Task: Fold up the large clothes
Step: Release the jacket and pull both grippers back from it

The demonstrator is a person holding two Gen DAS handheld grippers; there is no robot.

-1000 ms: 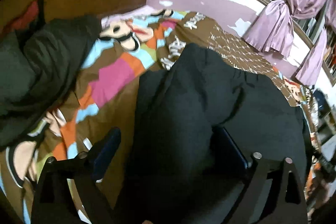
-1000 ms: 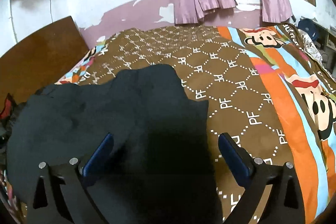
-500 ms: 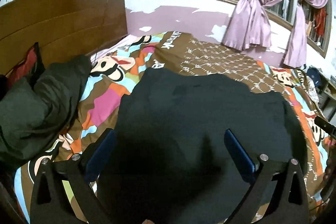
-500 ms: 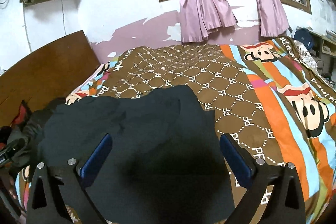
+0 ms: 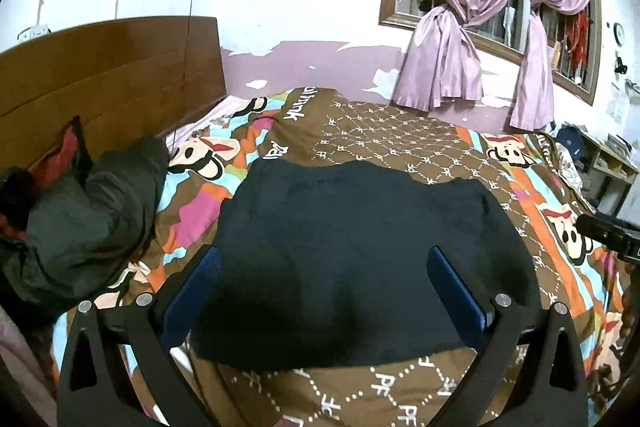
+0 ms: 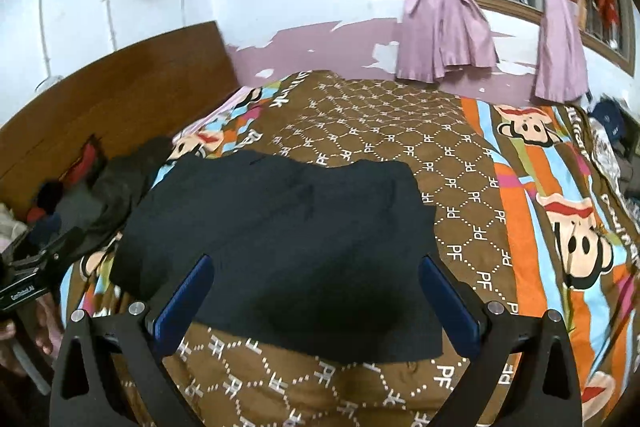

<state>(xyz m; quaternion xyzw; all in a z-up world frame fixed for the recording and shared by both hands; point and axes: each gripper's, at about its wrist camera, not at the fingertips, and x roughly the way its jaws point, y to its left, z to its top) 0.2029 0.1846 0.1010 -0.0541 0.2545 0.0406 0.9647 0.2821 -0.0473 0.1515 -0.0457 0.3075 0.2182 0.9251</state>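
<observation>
Across the bed (image 5: 400,131), the black garment (image 5: 352,247) now lies released and folded flat; both tongs (image 5: 324,291) (image 6: 316,295) have lifted clear, spread apart, empty.

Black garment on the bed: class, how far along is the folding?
Done: the black garment lies flat as a compact rectangle on the patterned bedspread. In hand: nothing; the left gripper and right gripper are both open above it. Left: possibly another fold, and the dark clothes pile looks unfolded.
</observation>
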